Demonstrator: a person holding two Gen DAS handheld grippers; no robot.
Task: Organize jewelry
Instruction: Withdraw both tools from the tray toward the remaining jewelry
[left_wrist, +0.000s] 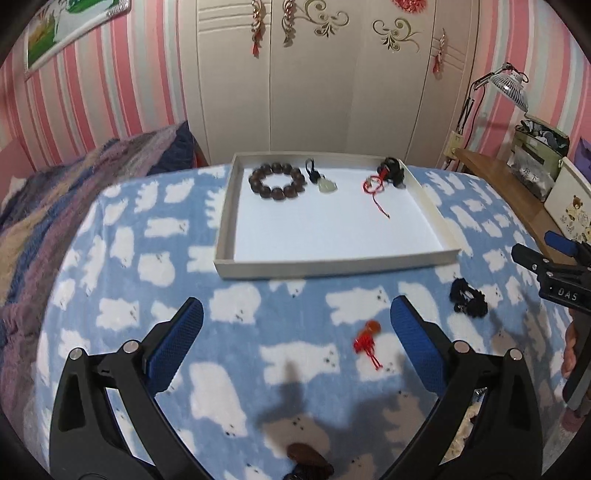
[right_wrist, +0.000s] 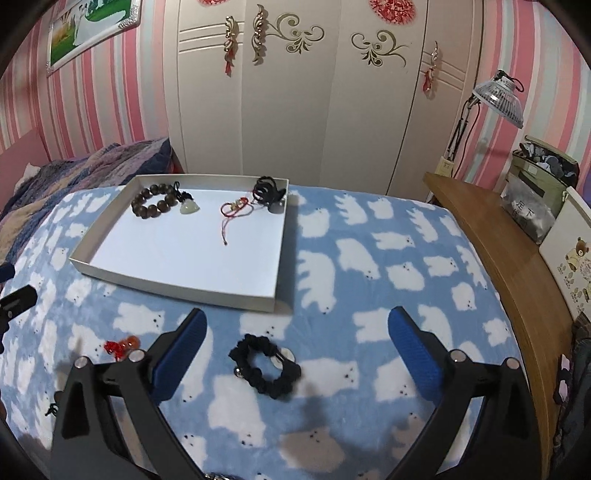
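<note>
A shallow white tray (left_wrist: 334, 264) (right_wrist: 177, 286) lies on the blue bear-print blanket. It holds a brown bead bracelet (left_wrist: 277, 181) (right_wrist: 155, 203), a pale jade pendant (left_wrist: 327, 184) (right_wrist: 189, 207), a red cord bracelet (left_wrist: 375, 188) (right_wrist: 236, 208) and a black cord piece (left_wrist: 393, 170) (right_wrist: 267, 190). A black braided bracelet (right_wrist: 266, 367) (left_wrist: 467, 297) lies on the blanket between the wide-apart jaws of my right gripper (right_wrist: 297, 350), untouched. A red knotted charm (left_wrist: 365, 341) (right_wrist: 120, 345) lies just inside the right finger of my open left gripper (left_wrist: 297, 343). Something brown (left_wrist: 308, 459) sits at the bottom edge.
A wooden side table (right_wrist: 517, 266) runs along the right with a bear-print box (right_wrist: 570, 258) and a bag (right_wrist: 535, 184). A lamp (right_wrist: 496, 98) stands behind it. A wardrobe (right_wrist: 314, 92) faces me. A purple quilt (left_wrist: 55, 206) covers the bed at left.
</note>
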